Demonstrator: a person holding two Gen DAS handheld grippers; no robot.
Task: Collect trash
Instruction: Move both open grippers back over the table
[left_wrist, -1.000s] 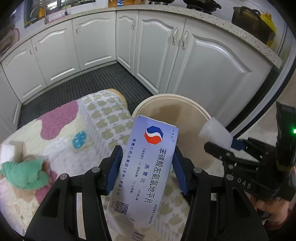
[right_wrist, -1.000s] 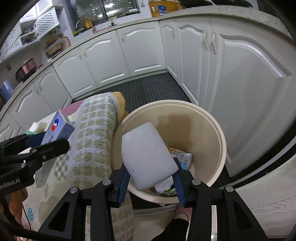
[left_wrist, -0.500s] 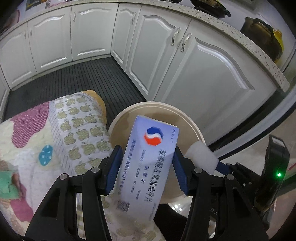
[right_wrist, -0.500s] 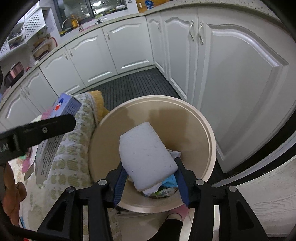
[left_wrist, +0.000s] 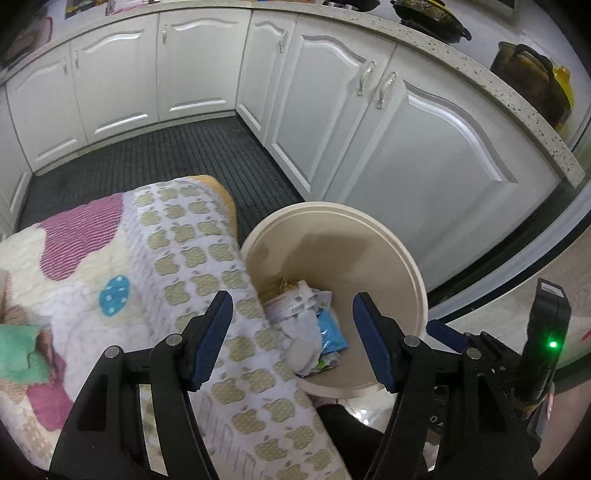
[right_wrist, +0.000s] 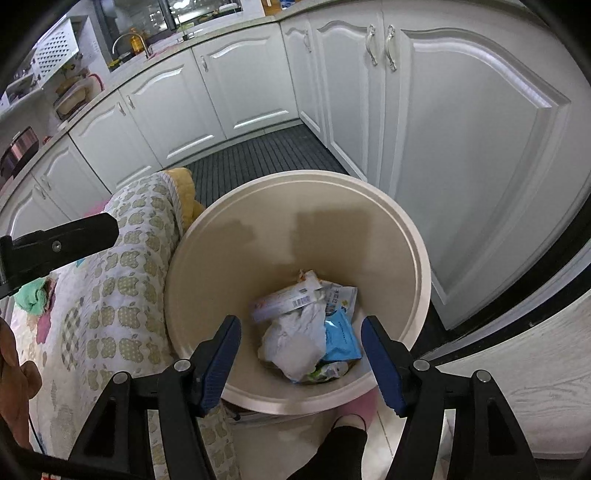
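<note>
— Both of your grippers have let go since a second ago: the box that sat in your left gripper (left_wrist: 291, 328) and the white sponge block in your right gripper (right_wrist: 300, 345) are gone from between the pads, and both sets of jaws stand wide apart with nothing in them.

— So where did the trash end up?

— Look just past your right fingertips: it lies at the bottom of the bin (right_wrist: 421, 258), a white crumpled wad (right_wrist: 295, 341) nearest you, a blue packet (right_wrist: 341, 338) touching it, and a flat box with a barcode (right_wrist: 284, 303) behind. I cannot pick out the sponge in the pile.

— Anything else for me to pick up?

— Judging from your left view, a green cloth (left_wrist: 18, 354) sits on the patterned blanket (left_wrist: 177, 266), well apart from the bin. It looks soft and light, so it should bunch under the pads; pinch a raised fold in its middle, not a loose edge. Whether it counts as trash I cannot tell.

— And beyond that?

— Dark floor mat (left_wrist: 147, 155), then white cabinets (left_wrist: 424, 147) at the back.
</note>
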